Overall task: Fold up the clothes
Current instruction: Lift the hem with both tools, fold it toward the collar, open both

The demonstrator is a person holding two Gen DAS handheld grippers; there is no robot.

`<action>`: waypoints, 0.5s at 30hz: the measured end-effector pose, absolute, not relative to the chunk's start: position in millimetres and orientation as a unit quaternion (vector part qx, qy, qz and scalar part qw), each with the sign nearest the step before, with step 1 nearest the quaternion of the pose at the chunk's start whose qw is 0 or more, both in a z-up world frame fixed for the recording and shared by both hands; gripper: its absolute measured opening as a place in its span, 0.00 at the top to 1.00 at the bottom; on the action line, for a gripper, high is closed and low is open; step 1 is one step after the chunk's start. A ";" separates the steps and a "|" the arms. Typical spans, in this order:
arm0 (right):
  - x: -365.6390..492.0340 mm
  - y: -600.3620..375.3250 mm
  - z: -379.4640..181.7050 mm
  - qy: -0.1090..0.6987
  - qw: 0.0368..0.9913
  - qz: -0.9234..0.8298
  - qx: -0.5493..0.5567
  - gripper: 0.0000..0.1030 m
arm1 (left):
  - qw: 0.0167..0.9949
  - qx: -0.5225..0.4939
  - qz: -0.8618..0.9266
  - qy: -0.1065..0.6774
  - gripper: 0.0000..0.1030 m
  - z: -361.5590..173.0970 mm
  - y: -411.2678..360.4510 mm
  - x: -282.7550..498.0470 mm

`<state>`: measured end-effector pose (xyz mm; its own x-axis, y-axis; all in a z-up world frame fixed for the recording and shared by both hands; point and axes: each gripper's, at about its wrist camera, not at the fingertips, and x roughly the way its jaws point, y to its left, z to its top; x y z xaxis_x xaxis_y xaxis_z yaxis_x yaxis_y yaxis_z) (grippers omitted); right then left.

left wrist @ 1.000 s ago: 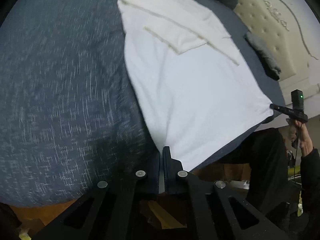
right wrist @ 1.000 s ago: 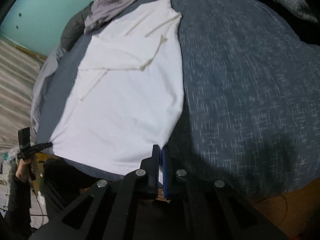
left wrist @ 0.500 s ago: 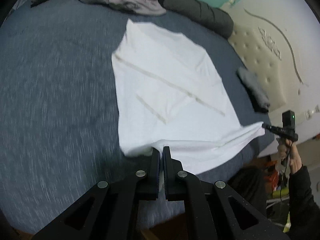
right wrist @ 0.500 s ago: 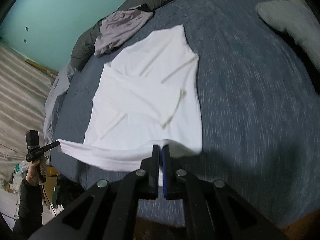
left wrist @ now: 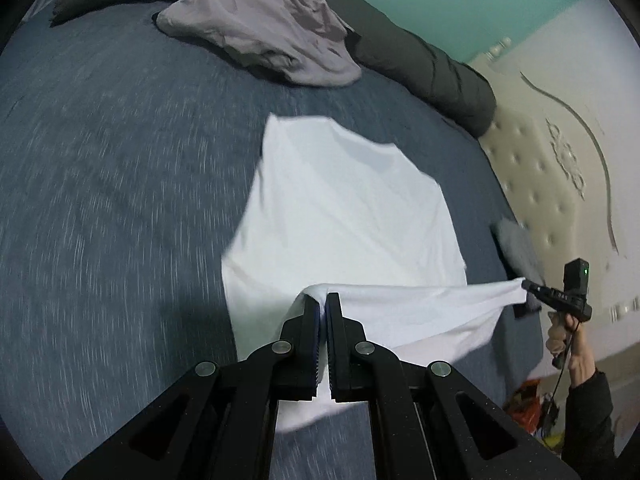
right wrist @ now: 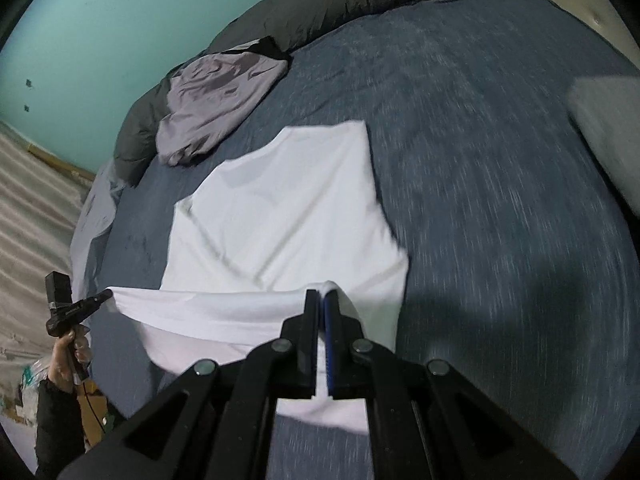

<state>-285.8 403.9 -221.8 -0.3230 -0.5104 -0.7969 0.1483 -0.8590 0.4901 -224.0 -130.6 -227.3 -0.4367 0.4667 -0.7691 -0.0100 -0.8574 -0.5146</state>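
- The left gripper point(left wrist: 323, 300) has its fingers point(left wrist: 310, 316) closed tight on one bottom corner of the white shirt point(left wrist: 340, 208); cloth bunches over the tips and hangs down between the arms of the tool.
- The right gripper point(right wrist: 321, 298) is closed the same way on the other bottom corner, and in the left view it shows off to the right point(left wrist: 528, 285) with the hem pulled taut up to it.
- The hem point(right wrist: 208, 304) runs as a lifted band straight from one gripper to the other, held clear of the bed point(left wrist: 100, 200).
- The rest of the shirt lies flat on the bed ahead of both pairs of fingers, its long axis running away from them toward the collar end point(left wrist: 300, 124).
- Both hands look equally near the hem, so the fold seems to turn on carrying that band forward along the long axis, level, onto the collar end.
- Beyond the collar, well apart, sits a crumpled lilac garment point(left wrist: 272, 28) against a dark rolled duvet point(left wrist: 420, 64).
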 end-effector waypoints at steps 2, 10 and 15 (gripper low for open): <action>-309.2 401.4 -227.4 -0.167 0.201 -0.798 0.543 0.98 | 0.141 -0.507 0.819 -0.231 0.97 -233.0 -136.5 -247.8; -388.3 390.6 -242.2 -0.161 0.184 -0.809 0.534 0.98 | 0.121 -0.504 0.820 -0.244 0.97 -261.5 -153.9 -322.2; -425.1 383.8 -262.8 -0.154 0.173 -0.812 0.536 0.98 | 0.108 -0.504 0.819 -0.250 0.97 -282.5 -159.6 -356.8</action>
<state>-425.1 383.8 -262.8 -0.3656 -0.4458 -0.8171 0.1157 -0.8928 0.4353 -356.8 -159.6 -282.5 -0.4675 0.4299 -0.7724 0.0750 -0.8513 -0.5193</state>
